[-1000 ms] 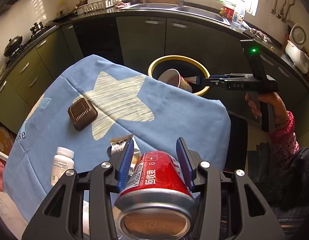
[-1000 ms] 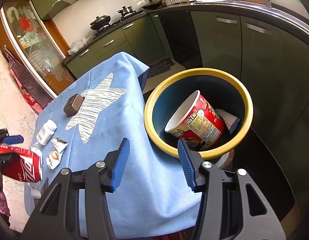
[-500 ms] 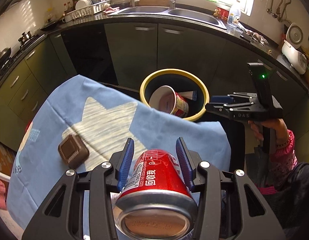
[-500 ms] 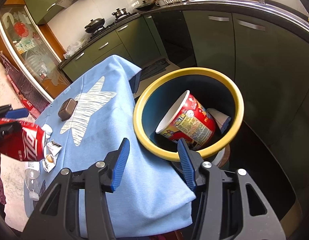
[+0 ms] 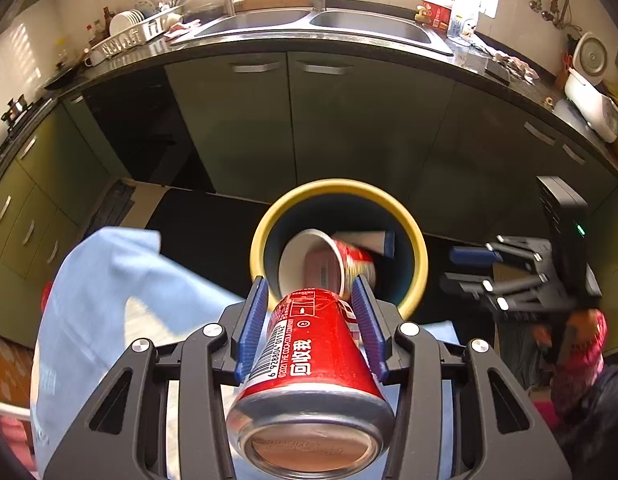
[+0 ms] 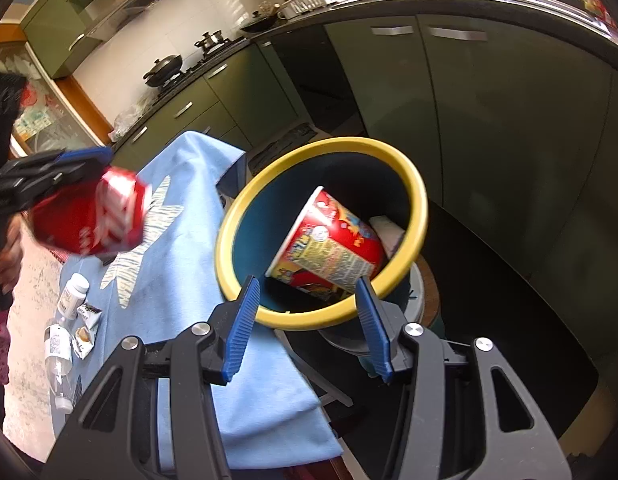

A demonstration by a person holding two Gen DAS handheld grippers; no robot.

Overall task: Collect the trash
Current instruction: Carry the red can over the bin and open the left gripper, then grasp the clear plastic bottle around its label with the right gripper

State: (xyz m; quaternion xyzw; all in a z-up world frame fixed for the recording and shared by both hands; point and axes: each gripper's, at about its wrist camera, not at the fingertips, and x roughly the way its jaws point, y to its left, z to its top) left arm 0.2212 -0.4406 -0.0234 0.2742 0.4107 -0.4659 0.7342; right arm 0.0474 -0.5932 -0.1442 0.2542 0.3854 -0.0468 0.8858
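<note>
My left gripper [image 5: 312, 322] is shut on a red cola can [image 5: 313, 364] and holds it in the air above the table's far edge, pointing at the yellow-rimmed bin [image 5: 417, 248]. The bin holds a red noodle cup [image 5: 329, 266] and a white carton. In the right wrist view the can [image 6: 93, 216] shows at left, over the blue cloth, with the bin [image 6: 229, 224] and cup [image 6: 329, 248] ahead. My right gripper [image 6: 307, 320] is open and empty, near the bin's front rim; it also shows in the left wrist view [image 5: 475, 268].
The blue star tablecloth [image 6: 181, 264] covers the table. On it lie a white pill bottle [image 6: 71, 292], small wrappers [image 6: 87, 316] and a clear plastic bottle [image 6: 59, 356]. Green kitchen cabinets [image 5: 349, 120] and a dark counter with a sink stand behind the bin.
My left gripper has carried the can forward over the table toward the bin, which now looks closer and centred. My right gripper stays open beside the bin.
</note>
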